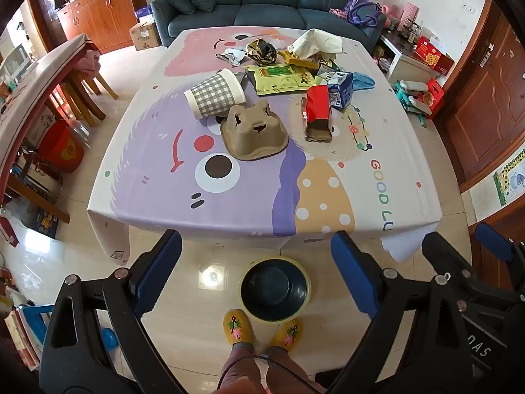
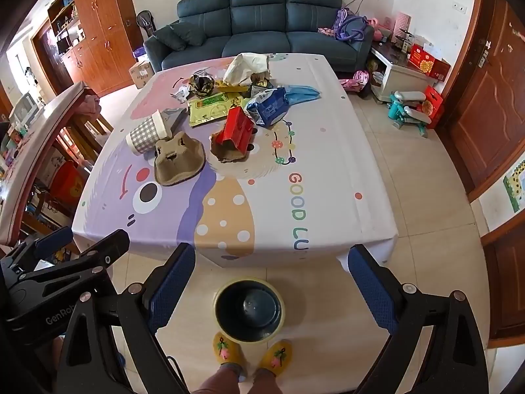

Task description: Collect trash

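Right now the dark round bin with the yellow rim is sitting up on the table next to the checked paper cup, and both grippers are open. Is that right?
Not quite. The dark round bin with the yellow rim stands on the floor, in front of the yellow slippers, as both wrist views show. The checked paper cup does lie on the table, and the left gripper and right gripper are open.

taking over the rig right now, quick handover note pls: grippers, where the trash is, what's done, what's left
Left gripper: open, holding nothing, short of the table's near edge.
Right gripper: open, holding nothing, same height.
Bin: on the floor between table and feet, looks empty.
Trash, all on the tablecloth: checked paper cup on its side, pulp cup tray, red carton, blue carton, yellow-green pouch, wrappers and a white bag at the far end.
Done: nothing binned yet.
Left: every piece; the pulp tray lies nearest.
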`<action>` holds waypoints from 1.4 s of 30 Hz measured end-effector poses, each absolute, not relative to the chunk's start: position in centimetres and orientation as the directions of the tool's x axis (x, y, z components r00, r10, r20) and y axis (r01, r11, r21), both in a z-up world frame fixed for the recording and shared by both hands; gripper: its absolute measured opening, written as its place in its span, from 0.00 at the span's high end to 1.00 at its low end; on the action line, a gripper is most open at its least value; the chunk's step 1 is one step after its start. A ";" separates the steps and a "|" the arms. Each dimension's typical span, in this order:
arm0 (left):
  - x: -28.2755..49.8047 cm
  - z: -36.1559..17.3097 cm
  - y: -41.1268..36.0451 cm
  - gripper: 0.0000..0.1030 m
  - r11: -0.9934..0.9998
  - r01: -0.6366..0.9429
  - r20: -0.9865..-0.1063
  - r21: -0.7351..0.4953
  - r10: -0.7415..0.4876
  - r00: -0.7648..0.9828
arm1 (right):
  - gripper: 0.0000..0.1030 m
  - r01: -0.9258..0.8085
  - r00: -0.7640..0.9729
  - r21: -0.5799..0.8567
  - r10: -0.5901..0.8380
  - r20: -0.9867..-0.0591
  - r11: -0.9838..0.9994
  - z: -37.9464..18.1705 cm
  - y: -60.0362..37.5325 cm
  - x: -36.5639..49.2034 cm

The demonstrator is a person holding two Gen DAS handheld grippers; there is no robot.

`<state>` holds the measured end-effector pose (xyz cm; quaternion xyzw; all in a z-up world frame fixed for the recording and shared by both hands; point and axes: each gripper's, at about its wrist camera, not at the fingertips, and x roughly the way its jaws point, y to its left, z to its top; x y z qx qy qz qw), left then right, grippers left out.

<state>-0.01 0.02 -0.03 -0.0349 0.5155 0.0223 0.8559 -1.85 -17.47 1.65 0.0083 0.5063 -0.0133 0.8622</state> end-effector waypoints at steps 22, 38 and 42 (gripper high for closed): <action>-0.1 0.6 0.5 0.21 0.997 -0.073 -0.881 -0.039 0.000 0.472 | 0.07 0.003 0.496 -0.009 -0.009 -0.868 1.000 2.1 -16.7 -1.5; 0.2 0.5 0.6 0.21 0.997 -0.074 -0.881 -0.039 0.001 0.474 | 0.07 0.001 0.507 -0.013 -0.012 -0.862 1.000 2.7 -16.2 -1.2; 0.2 0.5 0.6 0.21 0.996 -0.074 -0.880 -0.039 0.001 0.475 | 0.07 0.001 0.508 -0.013 -0.011 -0.862 1.000 2.7 -16.1 -1.2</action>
